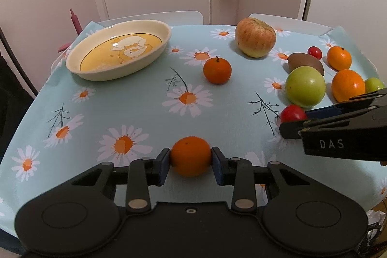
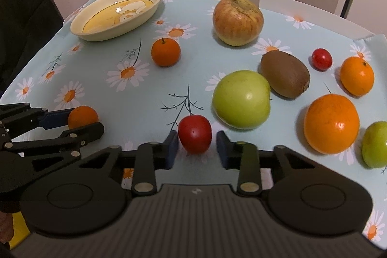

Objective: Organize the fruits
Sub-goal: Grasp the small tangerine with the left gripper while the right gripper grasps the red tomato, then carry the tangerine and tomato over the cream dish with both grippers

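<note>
Near the table's front edge, left gripper point(image 1: 191, 160) clamps a small orange point(image 1: 191, 156); right gripper point(image 2: 197, 146) clamps a red tomato point(image 2: 195, 133), green apple point(image 2: 241, 99) crowding behind; open cloth leads to the dish point(image 1: 116, 69)

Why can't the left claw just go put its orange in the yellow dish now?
It probably can. The left claw is shut on the small orange, and only bare daisy tablecloth lies between it and the empty dish. The stemmed mandarin sits off to the side.
</note>
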